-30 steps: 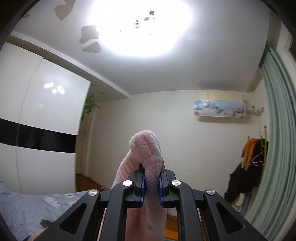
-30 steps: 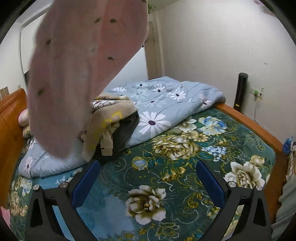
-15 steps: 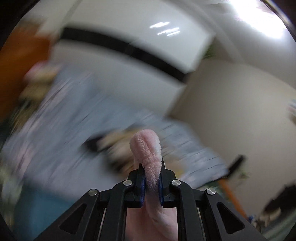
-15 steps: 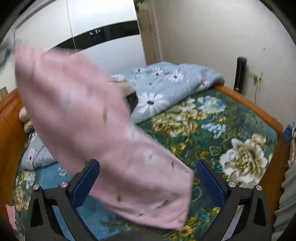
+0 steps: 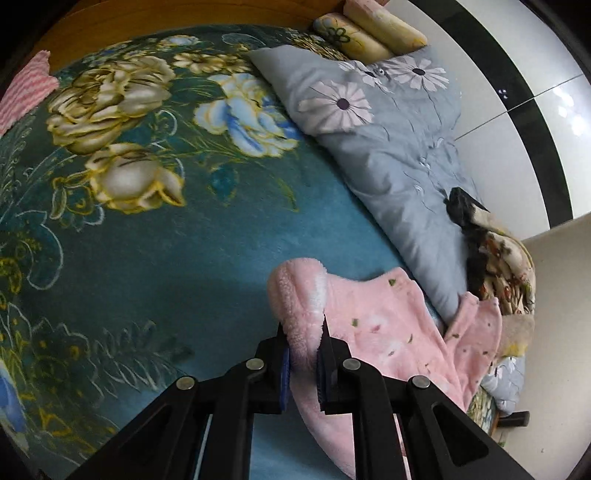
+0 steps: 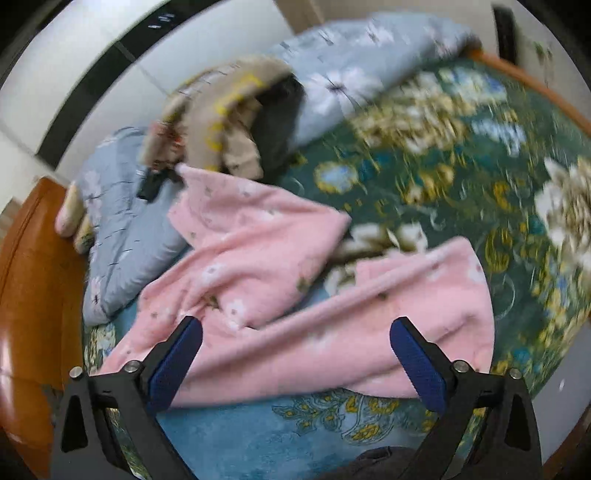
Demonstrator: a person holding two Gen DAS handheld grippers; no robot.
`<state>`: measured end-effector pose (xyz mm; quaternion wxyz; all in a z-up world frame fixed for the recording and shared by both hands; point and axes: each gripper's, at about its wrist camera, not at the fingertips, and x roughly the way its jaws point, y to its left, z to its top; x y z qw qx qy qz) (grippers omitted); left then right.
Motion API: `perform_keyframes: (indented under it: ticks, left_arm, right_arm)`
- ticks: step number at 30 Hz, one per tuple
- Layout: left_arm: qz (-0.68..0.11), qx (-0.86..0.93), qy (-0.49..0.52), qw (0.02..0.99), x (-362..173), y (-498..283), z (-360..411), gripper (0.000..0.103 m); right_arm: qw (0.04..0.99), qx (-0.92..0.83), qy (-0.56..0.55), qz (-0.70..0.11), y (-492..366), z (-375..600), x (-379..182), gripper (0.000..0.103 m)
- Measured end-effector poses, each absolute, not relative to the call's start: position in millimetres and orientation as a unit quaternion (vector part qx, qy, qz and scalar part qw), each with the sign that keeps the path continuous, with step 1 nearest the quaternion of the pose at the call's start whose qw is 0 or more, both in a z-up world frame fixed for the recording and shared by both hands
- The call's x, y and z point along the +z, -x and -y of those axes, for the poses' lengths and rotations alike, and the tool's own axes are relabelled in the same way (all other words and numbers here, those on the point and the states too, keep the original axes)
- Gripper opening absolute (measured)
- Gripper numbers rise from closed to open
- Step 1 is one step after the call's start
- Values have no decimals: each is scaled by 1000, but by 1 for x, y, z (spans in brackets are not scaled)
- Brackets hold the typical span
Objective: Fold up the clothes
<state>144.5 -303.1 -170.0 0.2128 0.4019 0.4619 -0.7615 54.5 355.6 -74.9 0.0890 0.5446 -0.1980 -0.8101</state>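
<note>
A pink fleece garment (image 5: 373, 325) with small flower prints lies spread on the teal floral blanket (image 5: 147, 229). My left gripper (image 5: 303, 330) is shut on a folded edge of it, which sticks up between the pads. In the right wrist view the same pink garment (image 6: 258, 240) lies crumpled across the bed, one part folded over another. My right gripper (image 6: 295, 326) hovers low over its near edge. Its jaws are wide and closing, the cloth shows between the blue pads (image 6: 177, 354), and neither pad presses on it.
A grey-blue flowered duvet (image 6: 122, 229) lies bunched along the bed's far side, with a heap of beige and dark clothes (image 6: 229, 110) on it. Pillows (image 5: 369, 33) sit at the wooden headboard (image 6: 29, 277). A pink striped cloth (image 5: 22, 92) lies at the bed's edge.
My left gripper swung from facing the ceiling down to the bed, still holding the garment. The garment dropped from the air onto the blanket. My right gripper sank toward it, jaws a little narrower.
</note>
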Motion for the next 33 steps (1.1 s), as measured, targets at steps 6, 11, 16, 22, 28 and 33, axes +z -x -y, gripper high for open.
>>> perform_keyframes:
  ticks: [6,11,16,22,28,33]
  left_arm:
    - [-470,-745,-423,212,-186,-134,316,12]
    - [-471,-736,-438,211,-192,-131,328,12]
    - [-469,-728,-453,212,-197,-130,333,12]
    - [-457,-725,-467,220,-199,-123,329,12]
    - [-455,-725,-465,224,-192,-125,325,12]
    - [-471,-748,-427,190,-155,-99,316,12]
  right_arm:
    - [14,-753,-606,256,-19,-368,-125,78]
    - [-46,-725,-652,217,12,-369,-161,68]
    - [-120,-697,-679,197,34,-400,-190,57]
    - [-159,-673,-694,202,45,-430,-210,49]
    - [-176,-661,-712,162,42,-437,-217,14]
    - [-144,-685,-684,206,38,-458,-188,5]
